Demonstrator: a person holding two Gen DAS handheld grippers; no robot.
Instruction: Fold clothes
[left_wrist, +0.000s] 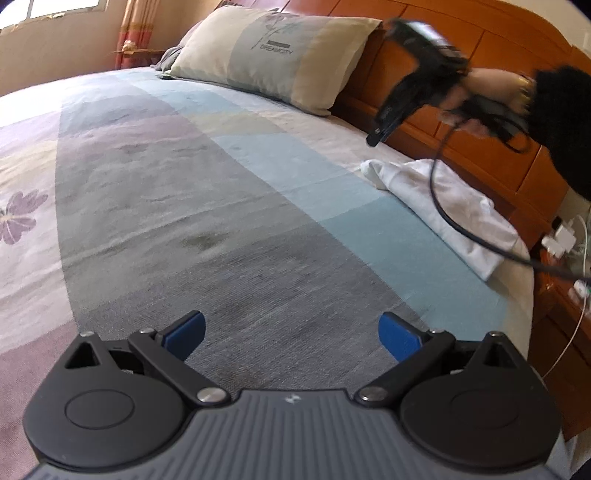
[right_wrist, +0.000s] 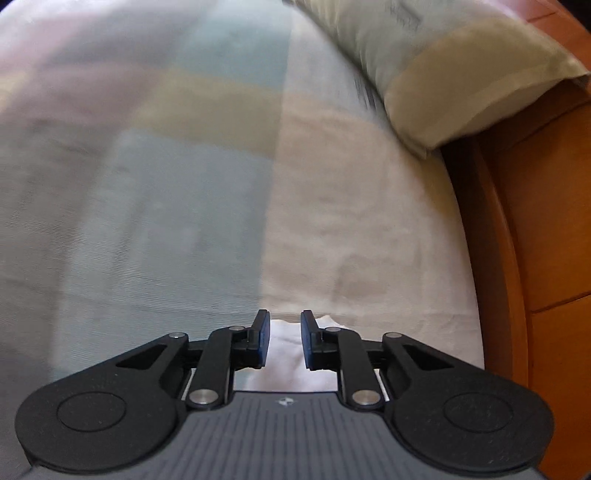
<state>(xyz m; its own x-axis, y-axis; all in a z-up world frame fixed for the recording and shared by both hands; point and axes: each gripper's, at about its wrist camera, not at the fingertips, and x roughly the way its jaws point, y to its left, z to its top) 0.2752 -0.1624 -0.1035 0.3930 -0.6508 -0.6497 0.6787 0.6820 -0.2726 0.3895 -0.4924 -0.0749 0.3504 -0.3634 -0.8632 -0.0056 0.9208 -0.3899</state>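
A folded white garment lies at the right edge of the bed, close to the headboard. My left gripper hovers low over the grey stripe of the bedspread, well left of the garment, its blue pads wide apart and empty. A hand in a black sleeve holds my right gripper in the air above the garment's far end. In the blurred right wrist view, the right gripper shows a narrow gap with nothing clamped. An end of the white garment shows below that gap.
A pale pillow leans on the orange wooden headboard. A black cable hangs from the right gripper across the garment. A nightstand with chargers and wires stands at the far right. A curtain hangs at the back left.
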